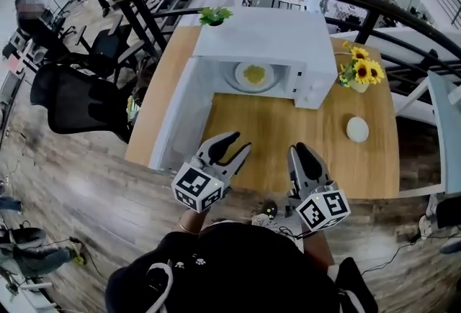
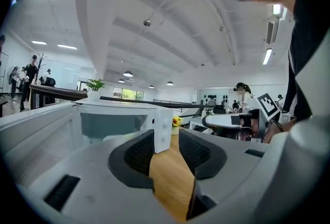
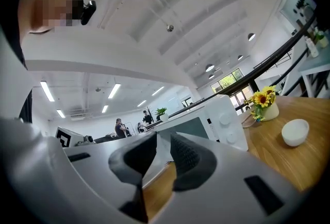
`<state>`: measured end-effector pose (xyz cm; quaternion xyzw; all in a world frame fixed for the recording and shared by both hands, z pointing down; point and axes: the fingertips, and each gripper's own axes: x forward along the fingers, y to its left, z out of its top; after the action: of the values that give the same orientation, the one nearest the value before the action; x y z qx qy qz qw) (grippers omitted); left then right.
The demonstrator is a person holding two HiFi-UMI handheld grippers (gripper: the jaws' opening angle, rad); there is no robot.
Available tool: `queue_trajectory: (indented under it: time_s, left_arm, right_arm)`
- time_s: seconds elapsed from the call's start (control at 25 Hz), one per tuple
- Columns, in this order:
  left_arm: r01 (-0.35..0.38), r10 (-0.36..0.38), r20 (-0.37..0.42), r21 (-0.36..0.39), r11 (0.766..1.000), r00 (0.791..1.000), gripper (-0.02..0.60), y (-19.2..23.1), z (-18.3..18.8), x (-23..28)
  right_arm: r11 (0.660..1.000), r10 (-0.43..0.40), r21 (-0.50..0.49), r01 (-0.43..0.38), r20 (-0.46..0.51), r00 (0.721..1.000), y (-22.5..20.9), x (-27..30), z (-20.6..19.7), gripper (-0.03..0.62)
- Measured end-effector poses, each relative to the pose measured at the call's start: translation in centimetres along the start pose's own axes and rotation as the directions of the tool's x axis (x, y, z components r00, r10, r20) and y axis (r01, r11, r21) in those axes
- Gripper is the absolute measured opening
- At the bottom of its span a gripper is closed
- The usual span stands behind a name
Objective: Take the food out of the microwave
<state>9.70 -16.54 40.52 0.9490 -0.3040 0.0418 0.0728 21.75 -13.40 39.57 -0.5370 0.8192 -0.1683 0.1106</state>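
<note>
A white microwave [image 1: 259, 34] stands at the back of the wooden table [image 1: 266, 139], its door [image 1: 173, 117] swung open to the left. Inside lies a plate of yellow food [image 1: 253, 75]. Both grippers hover over the table's near edge, well short of the oven. My left gripper [image 1: 234, 150] is open and empty, pointing at the open cavity [image 2: 116, 115]; its jaws [image 2: 166, 143] frame bare wood. My right gripper [image 1: 301, 155] is empty, with only a narrow gap between its jaws [image 3: 163, 148]. The microwave's control side [image 3: 221, 122] lies ahead of it.
A small white bowl [image 1: 357, 129] sits on the table's right side, with a vase of sunflowers [image 1: 362, 73] behind it beside the microwave. A little green plant [image 1: 215, 15] stands on the oven's top. A black office chair [image 1: 72, 99] is left of the table.
</note>
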Motion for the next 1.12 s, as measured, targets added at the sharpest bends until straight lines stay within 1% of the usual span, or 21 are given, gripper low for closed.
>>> queue_trajectory:
  time_s: [0.28,0.44,0.6,0.72,0.84,1.0,1.12]
  left_arm:
    - [-0.087,0.087,0.01,-0.028,0.996,0.996,0.137,1.4,0.0,1.3]
    - [-0.131,0.131,0.009,-0.032,0.991,0.991,0.144,2.2,-0.4,1.6]
    - [-0.164,0.164,0.004,-0.042,0.986,0.986,0.146,3.9,-0.6,1.9]
    - [-0.186,0.186,-0.004,-0.054,0.981,0.983,0.146,5.7,-0.8,2.3]
    - [-0.195,0.195,-0.006,-0.073,0.978,0.981,0.146,7.6,-1.0,3.2]
    - [-0.184,0.184,-0.009,-0.087,0.979,0.983,0.15,10.0,-0.7,5.1]
    - [-0.175,0.175,-0.014,-0.114,0.978,0.984,0.15,11.9,-0.8,6.5]
  right_arm:
    - [0.999,0.047,0.018,-0.047,-0.034,0.998,-2.0,1.5,0.3,0.094]
    - [0.997,0.071,0.017,-0.071,-0.049,0.996,-2.7,2.5,0.1,0.098]
    - [0.997,0.077,0.033,-0.075,-0.063,0.995,-3.0,4.0,-0.2,0.1]
    - [0.997,0.066,0.043,-0.063,-0.081,0.994,-3.6,5.5,-0.6,0.101]
    - [0.998,0.052,0.048,-0.047,-0.093,0.994,-4.1,7.3,-0.6,0.103]
    - [0.998,0.027,0.053,-0.022,-0.091,0.995,-4.6,9.9,-0.1,0.103]
    - [0.998,0.004,0.062,0.003,-0.102,0.995,-5.3,11.9,-0.1,0.103]
